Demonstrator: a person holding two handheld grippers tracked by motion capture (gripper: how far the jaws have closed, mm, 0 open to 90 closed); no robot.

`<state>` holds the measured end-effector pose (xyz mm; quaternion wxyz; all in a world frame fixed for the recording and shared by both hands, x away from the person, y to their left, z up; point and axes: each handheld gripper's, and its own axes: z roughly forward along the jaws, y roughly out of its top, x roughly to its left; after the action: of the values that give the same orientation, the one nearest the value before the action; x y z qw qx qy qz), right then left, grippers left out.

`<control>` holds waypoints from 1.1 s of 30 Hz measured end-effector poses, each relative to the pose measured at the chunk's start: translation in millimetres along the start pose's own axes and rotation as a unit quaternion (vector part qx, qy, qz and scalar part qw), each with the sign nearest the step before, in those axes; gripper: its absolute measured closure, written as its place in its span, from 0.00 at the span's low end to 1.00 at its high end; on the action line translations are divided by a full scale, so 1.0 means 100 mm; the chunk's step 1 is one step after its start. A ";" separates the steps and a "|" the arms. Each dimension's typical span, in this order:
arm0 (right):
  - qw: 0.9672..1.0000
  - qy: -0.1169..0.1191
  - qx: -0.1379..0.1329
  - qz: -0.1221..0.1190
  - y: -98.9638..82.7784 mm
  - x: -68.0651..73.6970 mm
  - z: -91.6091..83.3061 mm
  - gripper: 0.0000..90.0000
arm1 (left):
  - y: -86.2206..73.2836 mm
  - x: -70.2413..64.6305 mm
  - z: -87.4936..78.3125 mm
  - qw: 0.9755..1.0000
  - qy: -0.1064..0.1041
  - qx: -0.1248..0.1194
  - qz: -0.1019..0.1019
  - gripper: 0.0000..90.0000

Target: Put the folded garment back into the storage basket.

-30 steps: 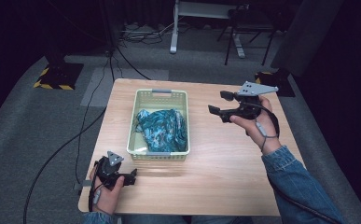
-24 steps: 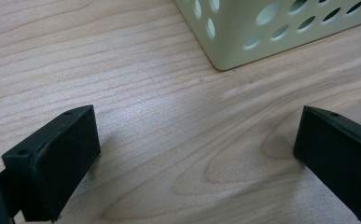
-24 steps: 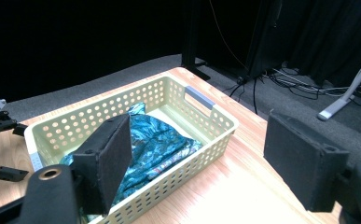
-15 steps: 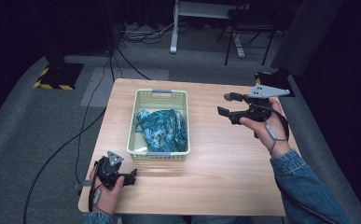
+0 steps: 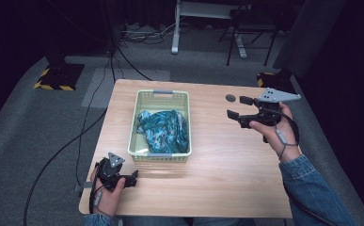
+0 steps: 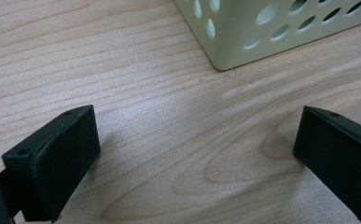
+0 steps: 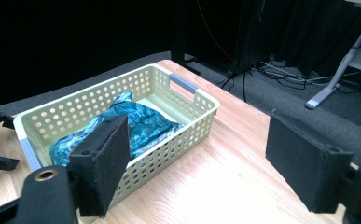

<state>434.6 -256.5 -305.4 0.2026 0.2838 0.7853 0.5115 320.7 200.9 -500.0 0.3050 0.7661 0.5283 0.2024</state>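
A pale green perforated basket (image 5: 133, 123) stands left of the table's middle, with a teal patterned cloth (image 5: 164, 131) bunched inside. My left gripper (image 5: 133, 178) rests low on the table at the near left corner, open, its jaws pointing toward the basket's near side. In the left gripper view, the left gripper (image 6: 197, 158) has bare wood between its jaws and the basket's corner (image 6: 243, 32) just ahead. My right gripper (image 5: 237, 107) is held above the table to the right of the basket, open and empty. The right gripper (image 7: 197, 154) faces the basket (image 7: 169, 140) and the cloth (image 7: 141, 123).
A small dark round spot (image 5: 230, 98) marks the table near the far right. Bare wood lies between basket and right hand. On the floor beyond are cables (image 5: 123, 56), a yellow-and-black striped base (image 5: 59, 77) and a white desk leg (image 5: 175, 47).
My right gripper has drifted to the right, away from the basket, staying open. The left gripper, basket and cloth have not moved.
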 end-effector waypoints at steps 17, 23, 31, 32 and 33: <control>1.000 -0.020 0.005 0.019 -0.28 -0.16 -0.25 0.23 | 0.00 0.00 0.00 1.000 0.000 0.000 0.000 0.00; 0.999 -0.029 0.008 0.023 -0.38 -0.22 -0.35 0.23 | 0.00 0.00 0.00 1.000 0.000 0.000 0.002 0.00; 0.999 -0.038 0.014 0.024 -0.48 -0.26 -0.46 0.22 | 0.00 0.00 0.00 1.000 0.000 0.000 0.002 0.00; 0.999 -0.040 0.015 0.023 -0.49 -0.27 -0.47 0.22 | 0.00 0.00 0.00 1.000 0.000 0.000 0.002 0.00; 0.999 -0.041 0.016 0.026 -0.51 -0.28 -0.49 0.22 | 0.00 0.00 0.00 1.000 0.000 0.000 0.002 0.00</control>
<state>413.5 -324.4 -332.1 0.2173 0.3278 0.7768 0.4918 321.2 200.8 -499.9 0.3048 0.7670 0.5269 0.2028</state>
